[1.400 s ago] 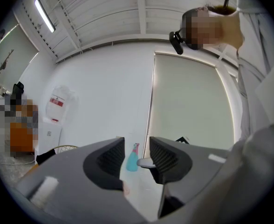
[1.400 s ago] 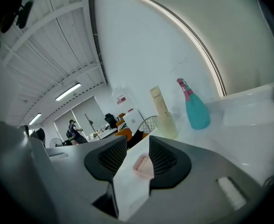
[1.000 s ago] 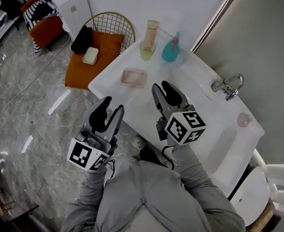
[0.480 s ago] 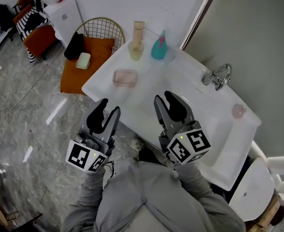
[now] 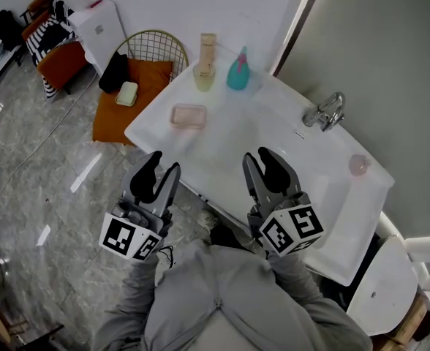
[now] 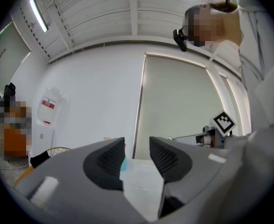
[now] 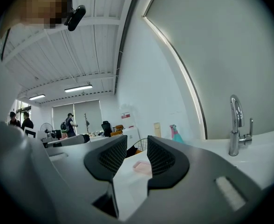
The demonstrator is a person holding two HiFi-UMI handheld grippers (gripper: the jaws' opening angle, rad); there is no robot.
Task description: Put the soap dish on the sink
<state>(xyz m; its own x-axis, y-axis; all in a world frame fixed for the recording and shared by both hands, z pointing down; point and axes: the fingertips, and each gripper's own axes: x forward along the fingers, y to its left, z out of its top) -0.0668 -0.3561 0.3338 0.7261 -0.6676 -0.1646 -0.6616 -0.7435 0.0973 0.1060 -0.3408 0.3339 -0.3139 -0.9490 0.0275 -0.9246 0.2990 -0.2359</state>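
The pink soap dish (image 5: 188, 115) lies flat on the left part of the white sink (image 5: 146, 132), apart from both grippers. My left gripper (image 5: 157, 170) hangs off the sink's front edge over the floor, open and holding nothing. My right gripper (image 5: 268, 164) is over the sink's front part, open and also holding nothing. In the right gripper view the soap dish (image 7: 141, 167) shows small and far off between the fingers of that gripper (image 7: 137, 156). The left gripper (image 6: 137, 156) in its own view points over the sink top towards a teal bottle (image 6: 123, 164).
A cream tube (image 5: 206, 63) and the teal bottle (image 5: 238, 72) stand at the sink's back edge. The tap (image 5: 325, 111) and a pink cup (image 5: 358, 165) are to the right. A wire chair with an orange cushion (image 5: 136, 88) stands left of the sink, a toilet (image 5: 379, 291) at the lower right.
My right gripper has drawn back from the soap dish towards the sink's front and a little right. The left gripper has hardly moved. The soap dish stays where it was.
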